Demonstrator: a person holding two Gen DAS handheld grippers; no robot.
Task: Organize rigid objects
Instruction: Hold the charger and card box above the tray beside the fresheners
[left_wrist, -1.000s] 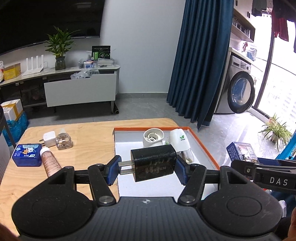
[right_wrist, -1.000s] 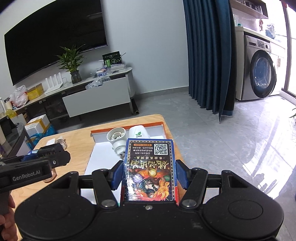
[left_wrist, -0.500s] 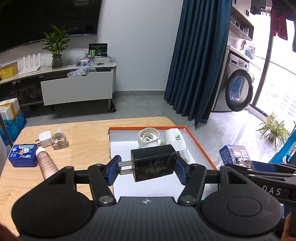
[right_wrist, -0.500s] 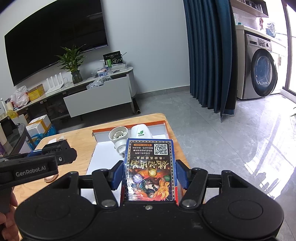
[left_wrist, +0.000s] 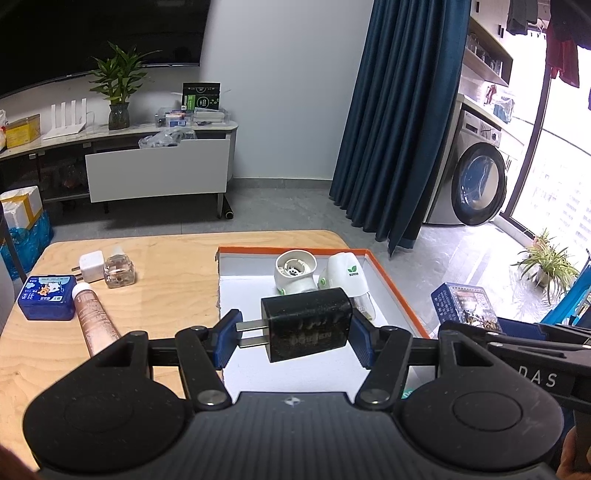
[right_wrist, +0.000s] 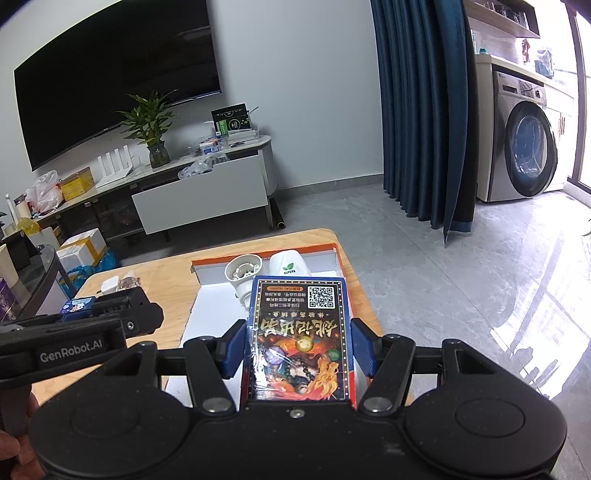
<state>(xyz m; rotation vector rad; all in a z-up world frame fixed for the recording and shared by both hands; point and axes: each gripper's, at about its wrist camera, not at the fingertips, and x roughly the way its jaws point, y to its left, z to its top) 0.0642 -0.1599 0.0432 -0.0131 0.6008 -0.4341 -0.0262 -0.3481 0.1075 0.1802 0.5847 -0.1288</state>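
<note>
Low in centre frame, left gripper (left_wrist: 295, 338) pinching a black charger (left_wrist: 308, 324) over the orange-rimmed tray (left_wrist: 397, 291); right gripper (right_wrist: 297, 347) clamped on a card box (right_wrist: 300, 334). Farther up in the tray, two white plug-in units (left_wrist: 295, 271). At far left on the table (left_wrist: 173, 295), a blue tin (left_wrist: 46, 297), tube (left_wrist: 94, 323), white plug (left_wrist: 90, 266) and small bottle (left_wrist: 119, 269).

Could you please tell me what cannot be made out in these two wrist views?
- Left wrist: embossed lettering on the black charger, too faint.
- Left wrist: pink tube, near end behind the left tongs.
- Right wrist: small print on the card box in the right tongs.
</note>
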